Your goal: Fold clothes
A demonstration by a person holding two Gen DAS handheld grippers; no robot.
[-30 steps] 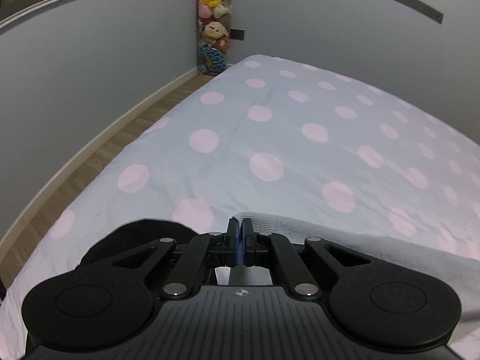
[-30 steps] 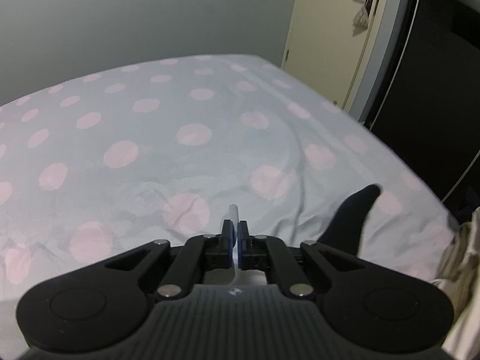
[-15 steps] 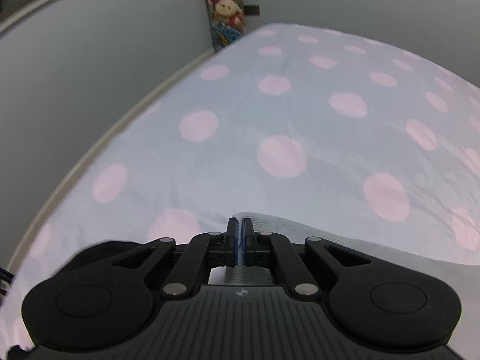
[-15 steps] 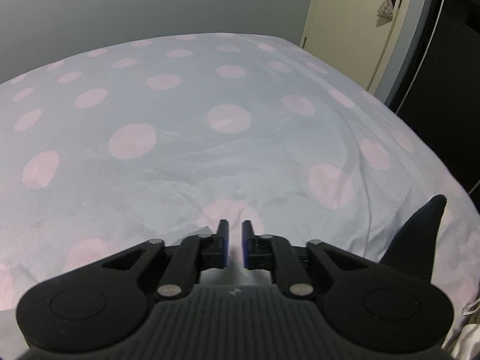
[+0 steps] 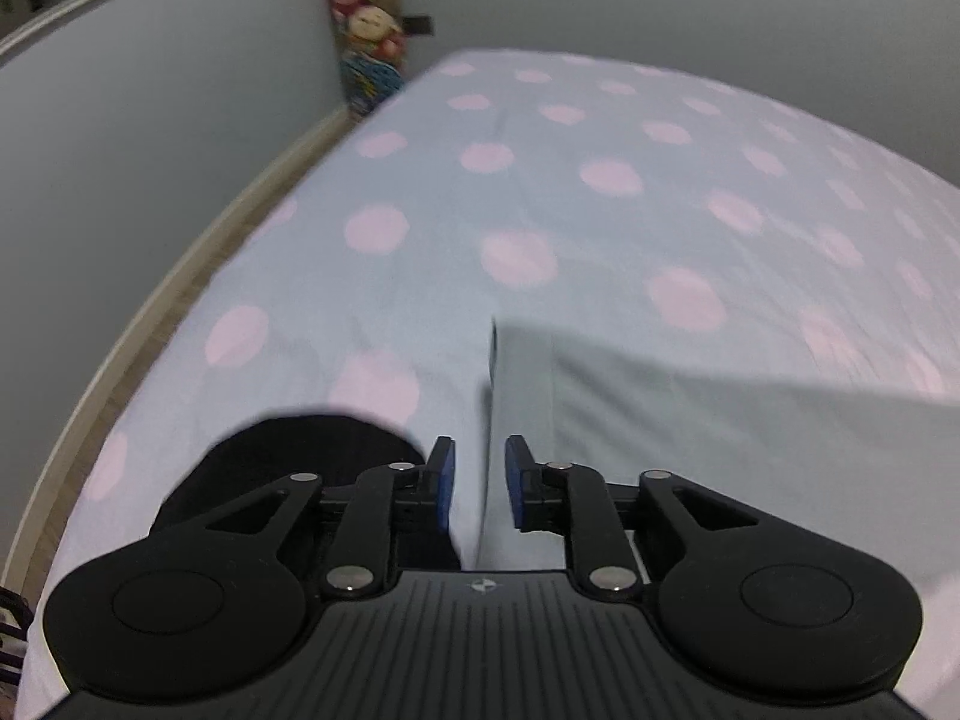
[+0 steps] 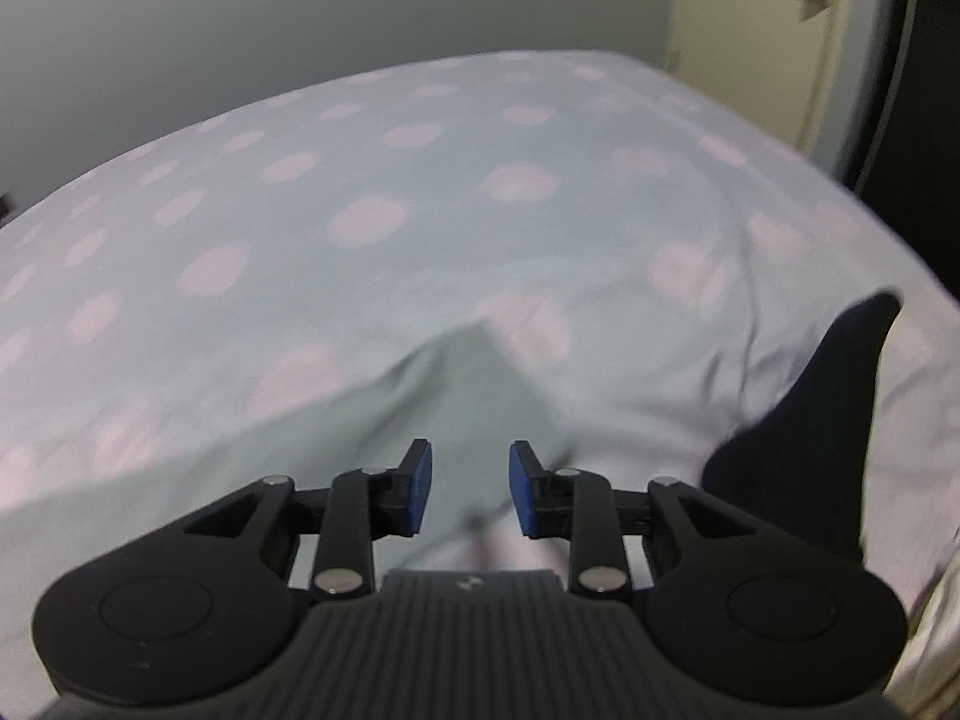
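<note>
Left wrist view
Left gripper (image 5: 478, 483): its two blue pads are apart and nothing is between them
Pale cloth (image 5: 690, 420): it lies flat on the bed, in front of the gripper and off to the right; its left edge runs just past the pads
Bed sheet (image 5: 420, 228): light blue with pink dots
Dark cloth (image 5: 288, 450): a black piece on the bed, partly hidden behind the gripper's left side
Soft toys (image 5: 366, 18): stacked in the far corner by the wall

Right wrist view
Right gripper (image 6: 468, 495): pads wide apart, holding nothing
Pale cloth (image 6: 474, 396): a pointed corner sticks up just ahead of the pads; the picture is blurry
Black cloth (image 6: 810, 432): on the right, with one end poking up
Door (image 6: 750, 30): a cream one past the bed
</note>
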